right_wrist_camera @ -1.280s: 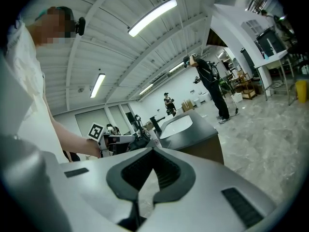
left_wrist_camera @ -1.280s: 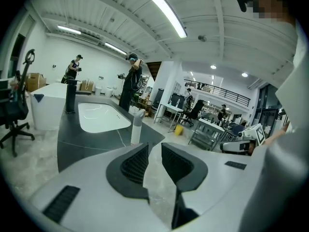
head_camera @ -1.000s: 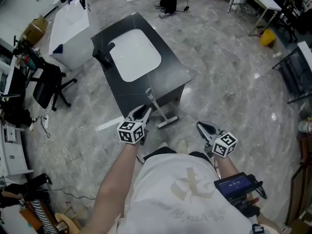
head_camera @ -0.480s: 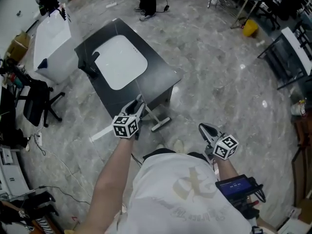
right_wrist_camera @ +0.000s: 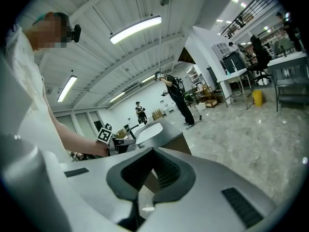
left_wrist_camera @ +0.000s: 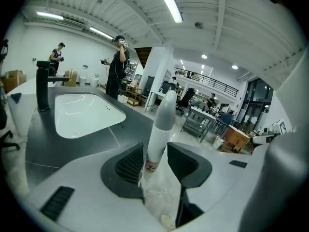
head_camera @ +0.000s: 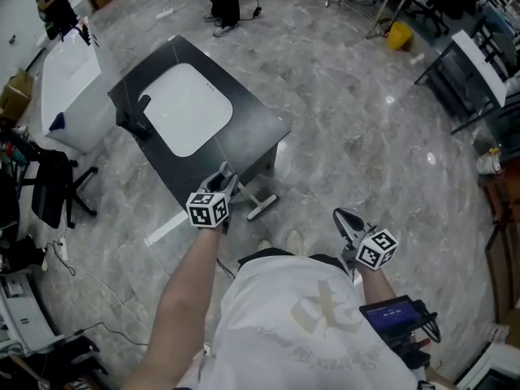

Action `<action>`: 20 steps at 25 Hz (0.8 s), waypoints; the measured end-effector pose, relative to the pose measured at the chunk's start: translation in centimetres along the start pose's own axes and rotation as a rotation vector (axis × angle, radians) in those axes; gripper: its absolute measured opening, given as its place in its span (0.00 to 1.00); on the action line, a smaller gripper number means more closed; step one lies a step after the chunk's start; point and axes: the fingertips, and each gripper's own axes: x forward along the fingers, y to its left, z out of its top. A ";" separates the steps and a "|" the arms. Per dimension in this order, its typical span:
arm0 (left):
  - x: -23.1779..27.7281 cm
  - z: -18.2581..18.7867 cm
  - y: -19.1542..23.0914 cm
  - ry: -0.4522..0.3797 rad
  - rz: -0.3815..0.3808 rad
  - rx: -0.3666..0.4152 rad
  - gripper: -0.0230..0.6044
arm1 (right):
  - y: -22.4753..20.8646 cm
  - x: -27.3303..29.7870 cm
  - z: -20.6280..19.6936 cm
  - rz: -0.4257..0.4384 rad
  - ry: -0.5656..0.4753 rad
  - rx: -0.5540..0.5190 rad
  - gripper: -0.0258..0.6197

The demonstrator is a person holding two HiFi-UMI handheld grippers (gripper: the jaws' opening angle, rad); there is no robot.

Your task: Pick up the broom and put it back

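Two grippers are showing in the head view, but only the left gripper (head_camera: 225,179) is working. It is reaching toward the near side of the black sink cabinet (head_camera: 252,132), where the broom (head_camera: 260,207) is standing with its head on the floor (head_camera: 366,136) just beside the cabinet. Its white handle (left_wrist_camera: 161,111) is rising toward the person, and whether it is leaning on the cabinet edge is hard to tell.

The handle is standing between the left jaws, which have just been opening. It is lying against the left jaw while a gap is showing at the right jaw, so the jaws are sitting loosely round it, not clamping. By my reading, the grip is being reset before the lift.

The right gripper (head_camera: 343,218) is hanging well apart to the right over bare floor. Its jaws are meeting at the tips with nothing between them, likely to keep clear.
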 end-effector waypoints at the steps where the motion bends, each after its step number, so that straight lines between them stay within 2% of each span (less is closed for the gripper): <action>1: 0.3 -0.3 0.0 0.007 0.001 -0.002 0.28 | -0.2 -0.3 0.0 -0.010 -0.003 0.004 0.07; 6: 1.3 -0.7 0.0 0.027 -0.001 0.010 0.28 | -0.5 -1.3 -0.2 -0.053 -0.018 0.024 0.07; 13: 2.5 -0.7 -1.5 0.031 -0.018 0.087 0.22 | -1.3 -2.2 -0.4 -0.098 -0.039 0.049 0.07; 17: 0.9 -1.5 -2.1 0.046 -0.054 0.161 0.22 | 1.1 -2.6 -1.6 -0.117 -0.051 0.052 0.07; 20: 0.3 -1.8 -2.7 0.042 -0.063 0.185 0.21 | 1.9 -3.1 -2.2 -0.129 -0.062 0.058 0.07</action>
